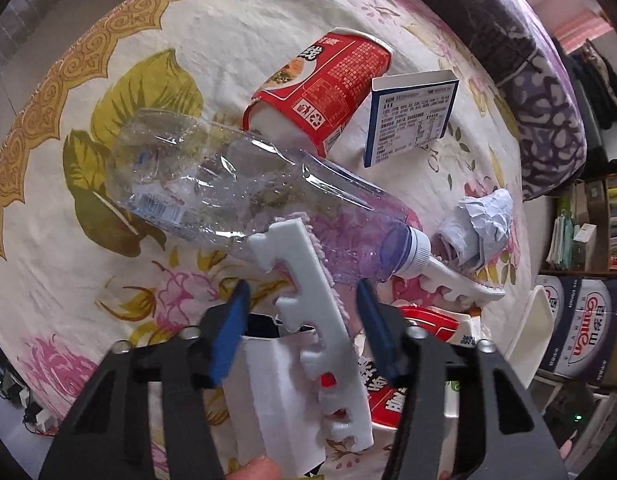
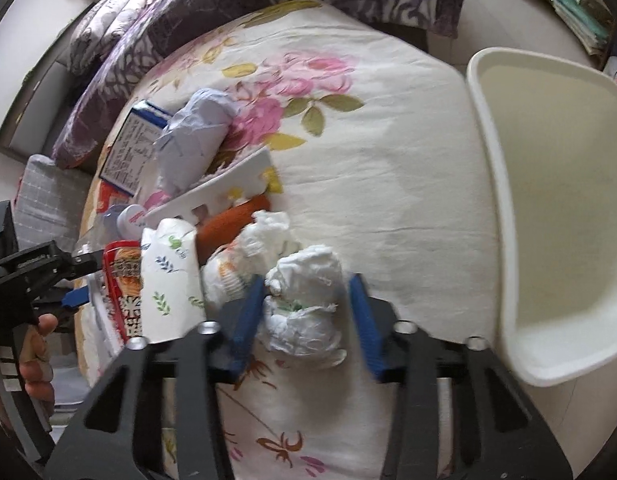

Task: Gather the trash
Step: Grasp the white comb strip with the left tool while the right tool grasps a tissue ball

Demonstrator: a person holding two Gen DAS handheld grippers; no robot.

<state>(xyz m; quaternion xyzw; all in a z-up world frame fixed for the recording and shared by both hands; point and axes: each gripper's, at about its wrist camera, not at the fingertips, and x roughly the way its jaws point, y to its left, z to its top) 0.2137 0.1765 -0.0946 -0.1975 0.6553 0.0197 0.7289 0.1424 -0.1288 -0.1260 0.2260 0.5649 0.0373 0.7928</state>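
On my left, the left gripper hangs released, jaws well apart, over the flowered bedspread, with a white notched plastic strip and the neck of a clear plastic bottle lying between and just ahead of the blue pads. I judge the risk here is a bad pick: the strip crosses the jaws at a slant and the bottle is smooth and crushed, so closing now could pinch the strip alone or squirt the bottle sideways into the red noodle cup and the blue-edged carton behind it. Further along sits a crumpled bluish paper ball. Moving to my right, the right gripper is also unclenched, its pads either side of a white tissue wad but seemingly not squeezing it. The wad is soft and loose, touching a second tissue and near a floral paper cup; a shallow grip may shed pieces or drag neighbours. The cream bin waits at far right, off the bed edge, so a weak hold could drop the tissue short.
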